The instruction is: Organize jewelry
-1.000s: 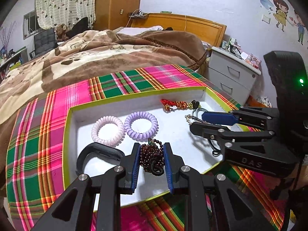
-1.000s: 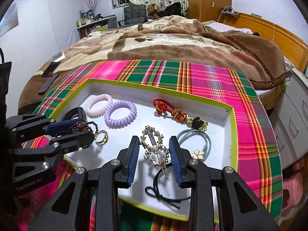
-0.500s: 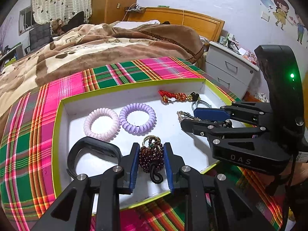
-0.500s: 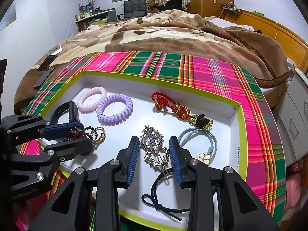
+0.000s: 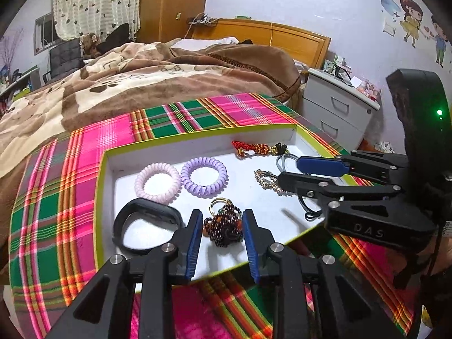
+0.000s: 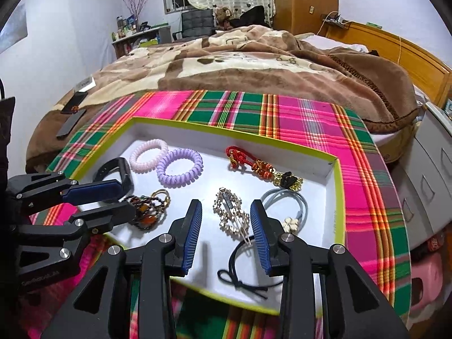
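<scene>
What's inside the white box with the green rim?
Inside the white box: pink coil hair tie, purple coil hair tie, red knotted charm, gold rhinestone clip, dark beaded bracelet. Grippers cover part of its near floor.

"DAS" on right gripper (image 5: 293, 173), partly legible

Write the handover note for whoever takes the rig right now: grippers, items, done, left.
Left gripper: open, jaws just widened, astride the bead bracelet, which lies loose in the tray.
Right gripper: open, jaws just widened, astride the gold clip, also lying free.
In tray: pink coil, purple coil, black band, red tassel, grey tie, black tie.
Done: bracelet and clip lie in tray.
Left: back both grippers off; whether more sorting remains is unclear.
</scene>
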